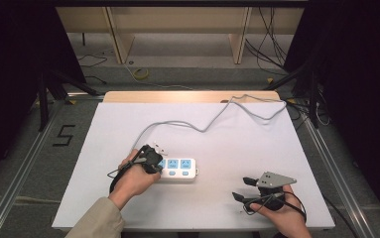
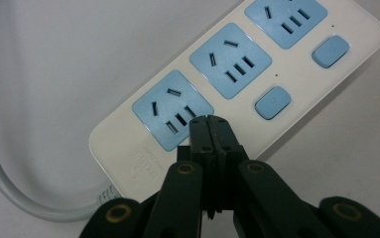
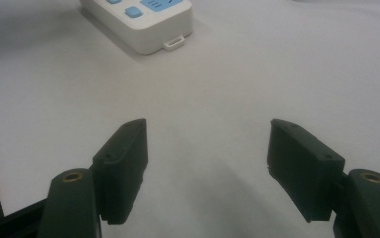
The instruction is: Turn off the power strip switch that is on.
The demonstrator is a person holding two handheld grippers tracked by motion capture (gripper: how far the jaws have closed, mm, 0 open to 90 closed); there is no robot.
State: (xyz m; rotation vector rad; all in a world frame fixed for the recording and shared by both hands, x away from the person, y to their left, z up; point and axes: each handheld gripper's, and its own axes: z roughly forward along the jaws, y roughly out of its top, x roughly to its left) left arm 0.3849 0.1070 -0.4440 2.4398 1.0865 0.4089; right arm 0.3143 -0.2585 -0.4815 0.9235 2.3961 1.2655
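Left gripper has its two black jaws pressed flat together with nothing between them, and their tips sit at the near corner of the first blue socket on the white power strip; whether the tips actually touch the socket face cannot be told. From the high view, the person's left hand holds this gripper over the left end of the strip, which lies flat on the white table a little left of its middle, near the front edge. Three blue sockets run along the strip, and two blue buttons sit beside the second and third. A grey cable leaves the strip's left end and winds away across the table toward the far right corner. Right gripper rests low over the table near the front right, well apart from the strip, held in the person's right hand, with a grey three-cornered plate on top. Its jaws stand wide apart and hold nothing, with bare table between them; in the right gripper view the strip's right end lies farther off beyond them.
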